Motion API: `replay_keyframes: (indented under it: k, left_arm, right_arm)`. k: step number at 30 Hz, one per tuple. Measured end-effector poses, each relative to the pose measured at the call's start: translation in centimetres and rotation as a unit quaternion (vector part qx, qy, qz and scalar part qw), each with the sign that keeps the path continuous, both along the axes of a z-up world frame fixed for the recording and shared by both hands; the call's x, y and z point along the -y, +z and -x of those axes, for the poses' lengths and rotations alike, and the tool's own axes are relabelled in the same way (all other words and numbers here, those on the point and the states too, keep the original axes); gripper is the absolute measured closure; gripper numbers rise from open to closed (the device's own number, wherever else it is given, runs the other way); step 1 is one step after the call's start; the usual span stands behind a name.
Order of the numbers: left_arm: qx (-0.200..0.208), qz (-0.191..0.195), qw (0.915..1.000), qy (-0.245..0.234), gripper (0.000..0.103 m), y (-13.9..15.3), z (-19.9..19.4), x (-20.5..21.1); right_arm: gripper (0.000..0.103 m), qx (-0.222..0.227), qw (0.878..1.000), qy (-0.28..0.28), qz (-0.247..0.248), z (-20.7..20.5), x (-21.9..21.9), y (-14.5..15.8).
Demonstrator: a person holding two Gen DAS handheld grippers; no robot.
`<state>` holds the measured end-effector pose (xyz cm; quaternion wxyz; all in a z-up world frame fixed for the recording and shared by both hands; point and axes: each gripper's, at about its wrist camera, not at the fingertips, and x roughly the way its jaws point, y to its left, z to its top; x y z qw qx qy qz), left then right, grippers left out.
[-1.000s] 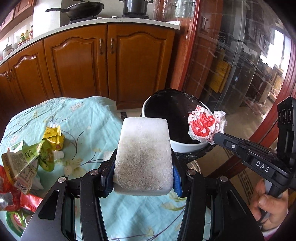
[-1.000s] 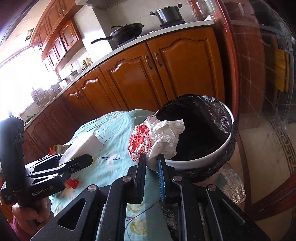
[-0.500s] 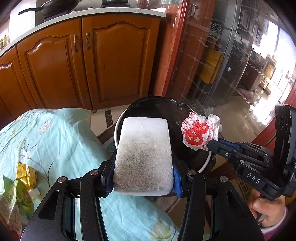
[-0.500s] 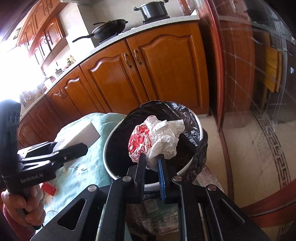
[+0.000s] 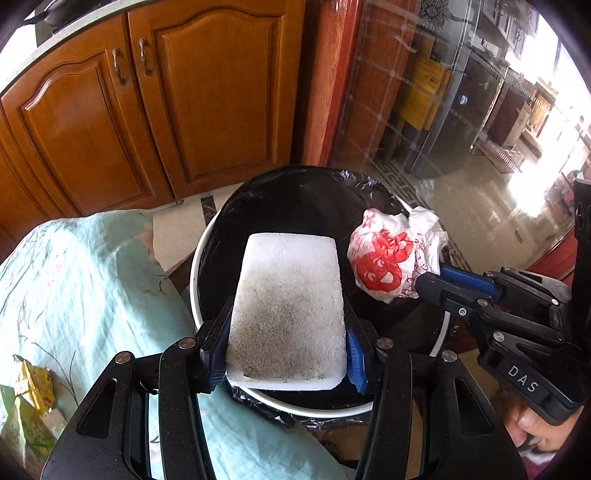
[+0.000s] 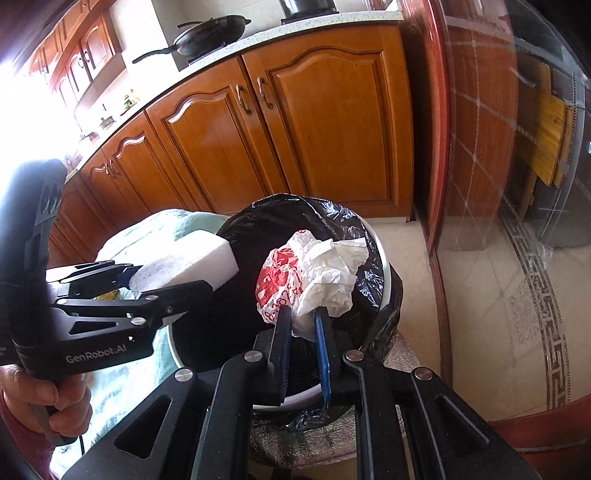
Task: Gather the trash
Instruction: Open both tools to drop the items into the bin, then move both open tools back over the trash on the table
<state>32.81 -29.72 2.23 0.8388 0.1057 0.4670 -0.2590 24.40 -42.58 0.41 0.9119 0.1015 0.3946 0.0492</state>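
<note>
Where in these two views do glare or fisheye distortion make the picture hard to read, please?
Left wrist view: glare washes out the shiny floor at the right edge, cupboard doors bow outward, the foam block stays sharp. Right wrist view: the window corner at upper left is blown out white, the counter curves, the crumpled bag over the bin is clear.

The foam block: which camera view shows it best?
The left wrist view. There the foam block fills the centre, its whole speckled top face visible between the left tongs, over the bin. The right wrist view shows only its white end and side, partly behind the tongs.
</note>
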Motion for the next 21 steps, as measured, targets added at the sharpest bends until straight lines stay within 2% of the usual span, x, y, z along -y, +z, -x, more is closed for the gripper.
replay_keyframes:
  k: [2,6,13,18,21]
  left_arm:
    - [-0.005,-0.004,1.0000,0.001,0.051,-0.4,-0.1,0.0]
    - [-0.006,-0.002,1.0000,0.007,0.041,-0.6,-0.1,-0.5]
    - [0.010,0.042,0.9985,0.034,0.039,0.1,1.6,-3.5]
    - [0.018,0.092,0.9924,0.080,0.033,0.2,4.1,-8.0]
    - [0.023,0.111,0.9875,0.109,0.031,0.3,5.9,-10.8]
  right_arm:
    - [0.086,-0.003,1.000,-0.001,-0.001,-0.2,0.0,-0.1]
    - [0.078,-0.004,1.000,-0.006,-0.009,-0.3,0.3,-0.2]
    - [0.071,0.013,0.999,-0.016,-0.032,0.8,0.6,-0.1]
    - [0.036,0.043,0.996,-0.026,-0.068,2.7,0.2,0.0]
    - [0.023,0.055,0.994,-0.027,-0.092,3.7,-0.7,0.0]
